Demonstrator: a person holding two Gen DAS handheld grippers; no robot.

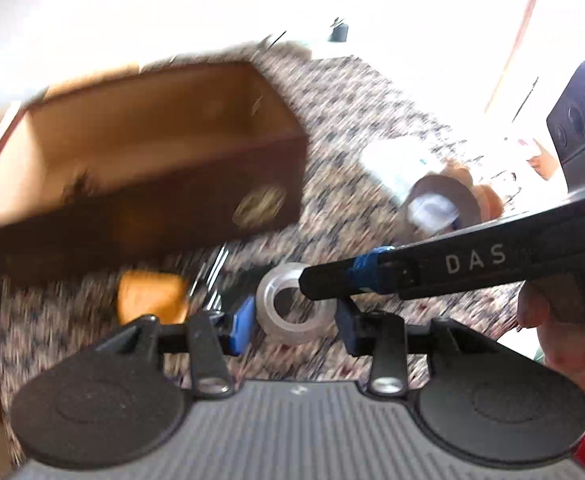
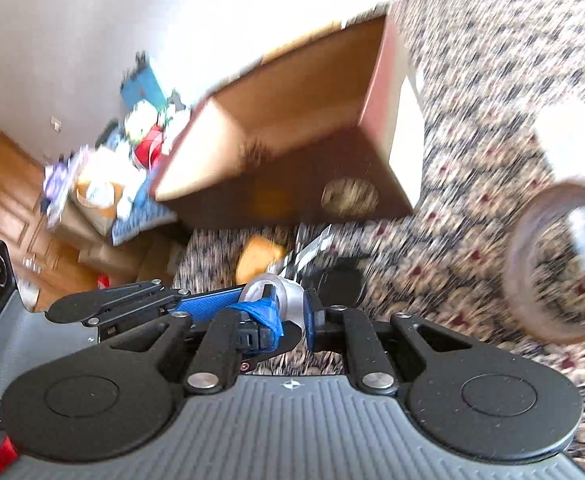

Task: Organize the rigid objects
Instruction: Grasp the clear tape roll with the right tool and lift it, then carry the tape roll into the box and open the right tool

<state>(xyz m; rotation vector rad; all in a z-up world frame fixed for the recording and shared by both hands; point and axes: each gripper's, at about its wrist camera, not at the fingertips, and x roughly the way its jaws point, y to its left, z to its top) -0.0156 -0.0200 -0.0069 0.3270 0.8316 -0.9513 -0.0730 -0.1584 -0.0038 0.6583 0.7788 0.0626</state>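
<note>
Clear tape roll (image 1: 295, 307) sits between the left gripper (image 1: 294, 322) pads, which look clamped on it, though blur makes that iffy. The right gripper (image 2: 290, 318) pinches its rim too. Best move: one lets go, the other carries it to the wooden box (image 1: 164, 128).

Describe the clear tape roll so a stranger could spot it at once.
Find the big open wooden box on the patterned carpet. In front of its dark side lie an orange block and the clear tape roll, between the left gripper fingers. Unlike the bigger brown tape roll farther right, it is see-through.
</note>
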